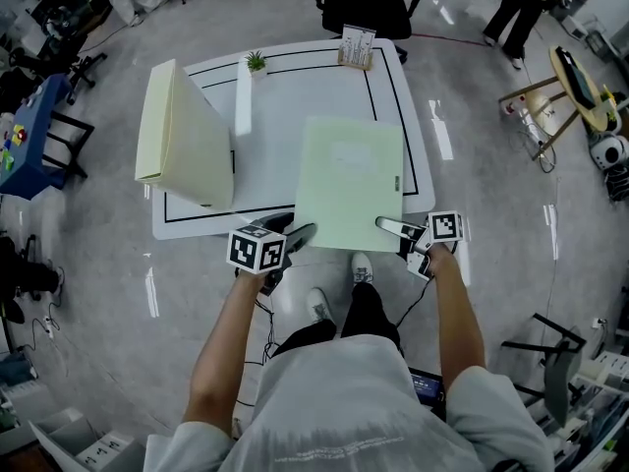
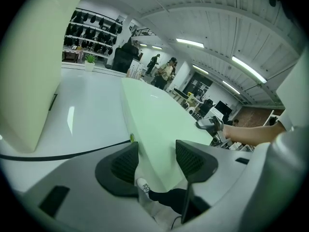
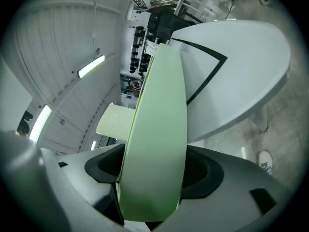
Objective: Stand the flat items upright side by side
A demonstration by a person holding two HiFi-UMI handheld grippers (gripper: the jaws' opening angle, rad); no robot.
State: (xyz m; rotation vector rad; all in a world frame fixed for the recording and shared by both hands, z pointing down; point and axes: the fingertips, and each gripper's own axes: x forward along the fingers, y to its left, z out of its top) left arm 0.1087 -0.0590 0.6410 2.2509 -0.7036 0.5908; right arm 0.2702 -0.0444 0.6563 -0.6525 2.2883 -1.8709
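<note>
A light green flat box (image 1: 349, 180) lies tilted over the white table (image 1: 295, 77), its near edge jutting past the table's front edge. My left gripper (image 1: 300, 234) is shut on the box's near left corner, and my right gripper (image 1: 388, 226) is shut on the near right corner. In the left gripper view the green box (image 2: 154, 124) fills the gap between the pads of the left gripper (image 2: 157, 161). In the right gripper view the box (image 3: 159, 144) runs edge-on through the right gripper (image 3: 154, 170). A cream flat box (image 1: 182, 136) stands upright at the table's left.
A small potted plant (image 1: 256, 63) and a card holder (image 1: 357, 47) stand at the table's far edge. A black office chair (image 1: 369, 3) sits behind the table. A person (image 1: 521, 8) stands at the far right. Stools and equipment crowd the floor at both sides.
</note>
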